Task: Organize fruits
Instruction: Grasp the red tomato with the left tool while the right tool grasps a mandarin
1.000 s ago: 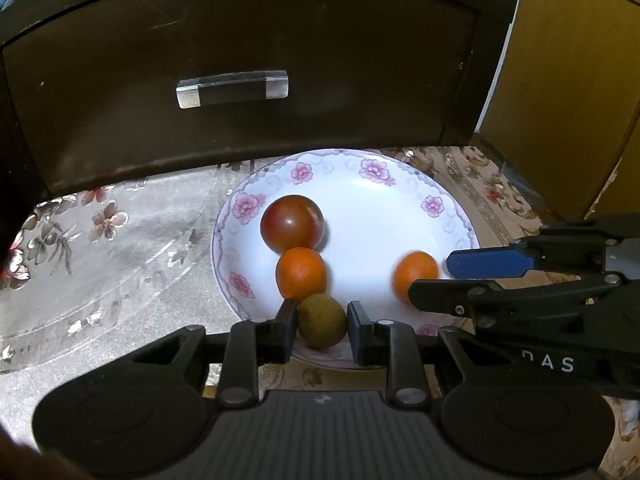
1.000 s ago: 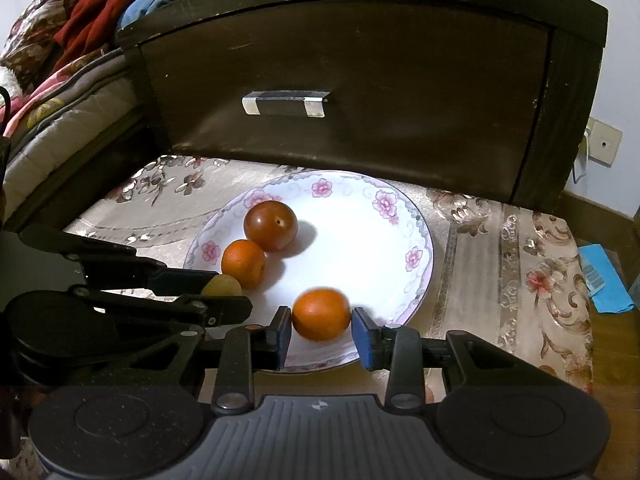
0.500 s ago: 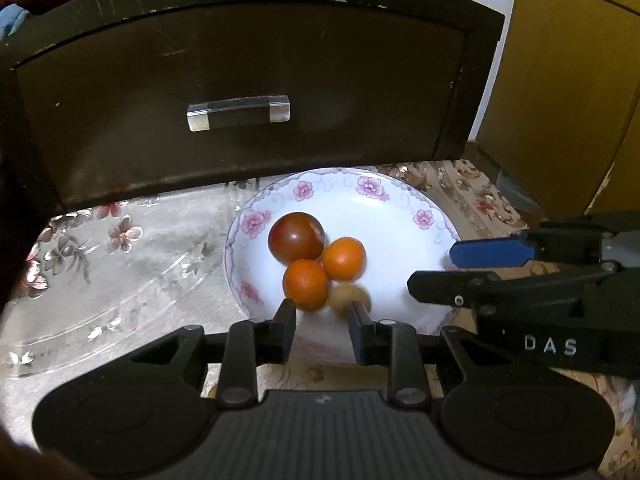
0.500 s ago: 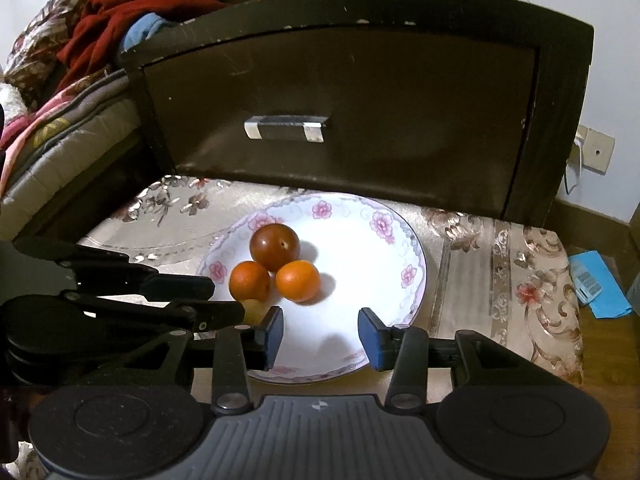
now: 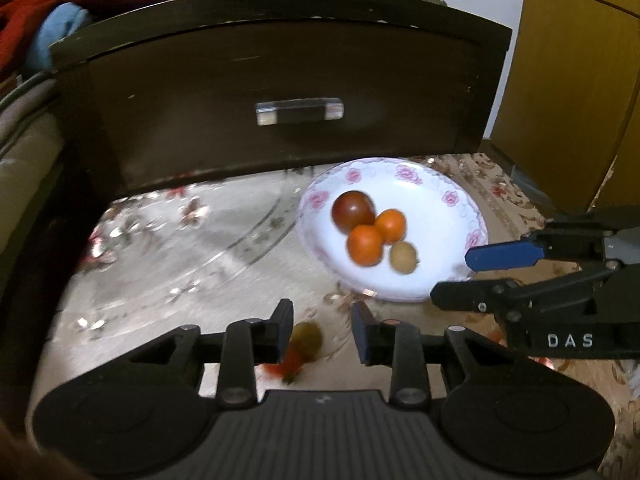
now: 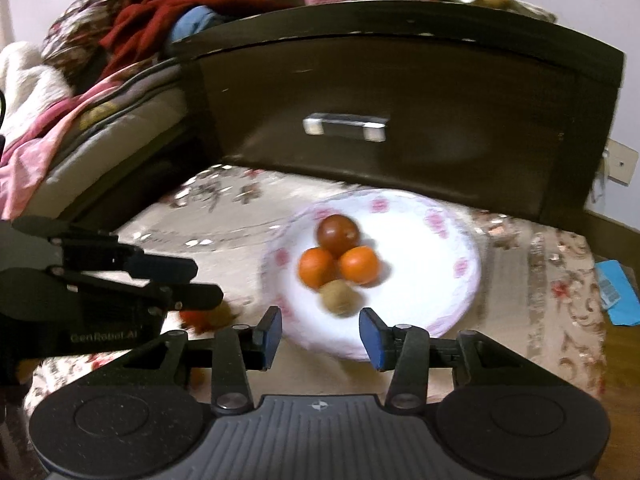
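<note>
Fruit is sitting bunched near the middle of the white floral-rimmed round plate: a dark red tomato behind, two round oranges touching it, and a small brown kiwi nearest the camera. In the lower centre of the right wrist view, the right gripper is hovering over the plate's near rim with its jaws having just been opening, nothing between them. In the left wrist view the left gripper, lower centre, is likewise standing with jaws just opened and gripping nothing, a blurred brown-and-red thing lying on the floral tablecloth below its gap.
</note>
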